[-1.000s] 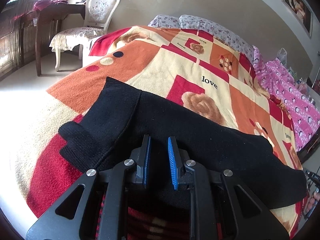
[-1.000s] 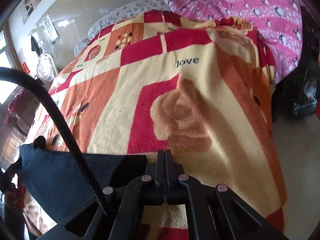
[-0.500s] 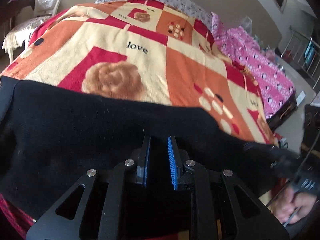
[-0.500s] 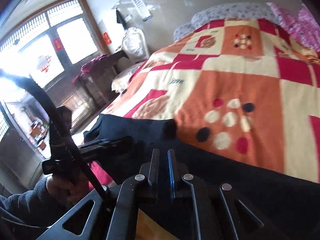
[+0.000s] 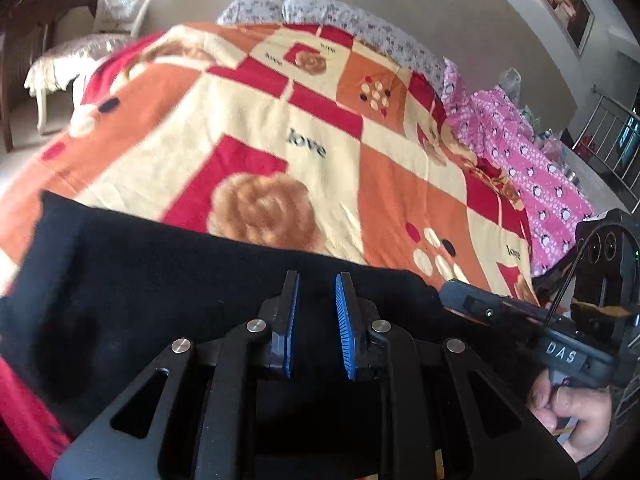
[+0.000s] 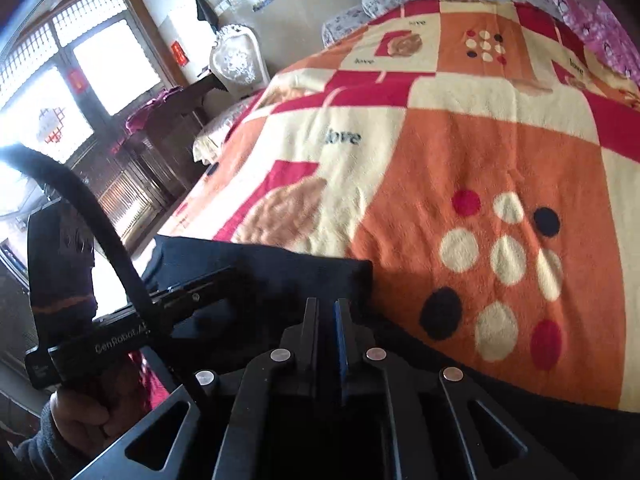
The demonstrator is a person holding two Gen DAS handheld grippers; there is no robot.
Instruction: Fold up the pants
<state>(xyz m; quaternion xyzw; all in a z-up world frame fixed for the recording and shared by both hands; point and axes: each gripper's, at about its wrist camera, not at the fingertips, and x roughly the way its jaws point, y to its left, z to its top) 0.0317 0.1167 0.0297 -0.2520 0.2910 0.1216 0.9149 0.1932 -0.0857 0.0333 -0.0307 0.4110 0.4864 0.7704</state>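
Observation:
Black pants lie across the near edge of a bed covered by an orange, red and cream blanket. My left gripper hovers over the pants with its blue pads a small way apart and nothing between them. My right gripper sits at the pants' folded corner, its jaws narrowly parted, with black cloth beneath them. Each gripper shows in the other's view: the right one at the right of the left wrist view, the left one at the left of the right wrist view.
Grey floral pillows lie at the bed's head. A pink quilt is bunched along the right side. A white chair and dark wooden furniture stand left of the bed. A window is beyond.
Both grippers have swung along the bed edge toward each other over the pants. The right gripper, shut one second ago, now stands slightly open. The pants lie wider across the edge.

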